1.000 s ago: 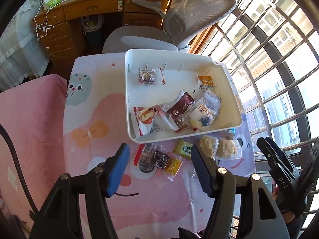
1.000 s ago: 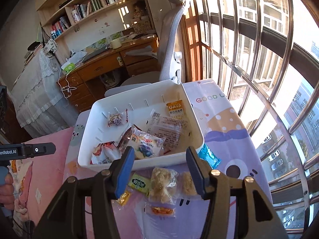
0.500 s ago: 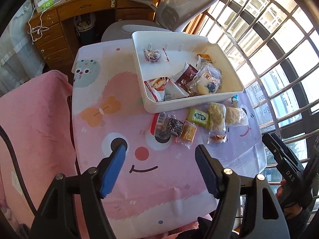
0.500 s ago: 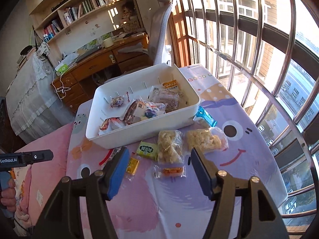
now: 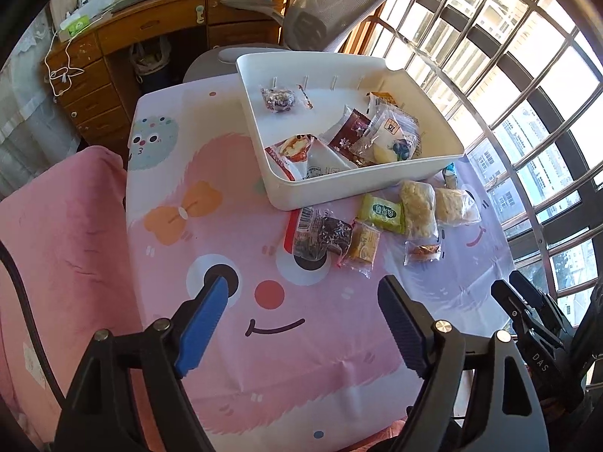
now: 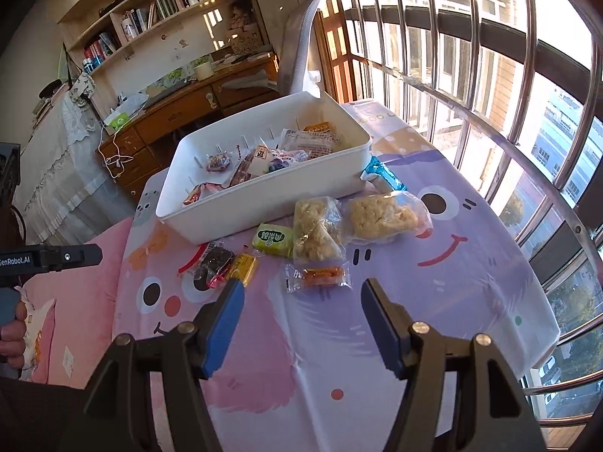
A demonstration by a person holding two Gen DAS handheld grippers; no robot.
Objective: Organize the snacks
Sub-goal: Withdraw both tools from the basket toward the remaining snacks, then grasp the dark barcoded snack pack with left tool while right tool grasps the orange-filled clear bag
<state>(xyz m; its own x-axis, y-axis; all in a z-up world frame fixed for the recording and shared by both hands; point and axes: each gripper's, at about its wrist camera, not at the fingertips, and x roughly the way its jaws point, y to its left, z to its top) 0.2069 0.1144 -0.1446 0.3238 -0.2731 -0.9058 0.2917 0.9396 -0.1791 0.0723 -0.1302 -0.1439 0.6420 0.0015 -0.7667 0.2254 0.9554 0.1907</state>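
Observation:
A white bin (image 5: 361, 184) (image 6: 264, 203) on the cartoon tablecloth holds several wrapped snacks. Loose snacks lie in front of it: a dark packet (image 5: 320, 235) (image 6: 213, 261), a yellow bar (image 5: 363, 243) (image 6: 245, 265), a green packet (image 5: 382, 213) (image 6: 273, 239), two pale puffed cakes (image 5: 418, 211) (image 6: 384, 214), a small orange packet (image 5: 422, 252) (image 6: 320, 275) and a blue wrapper (image 6: 382, 175). My left gripper (image 5: 303, 301) hovers short of the dark packet, its jaws opening, nothing between them. My right gripper (image 6: 299, 303) is open just short of the orange packet, holding nothing.
A grey office chair (image 5: 320, 11) and a wooden desk (image 5: 150, 30) stand behind the table. Barred windows (image 6: 490, 75) run along the right. A pink cloth (image 5: 56, 245) covers the left side. A person's hand (image 6: 11, 331) holds the left gripper's handle.
Both grippers have drawn back from the bin toward the table's near side and sunk lower. The left jaws have spread wider. The snacks have not moved.

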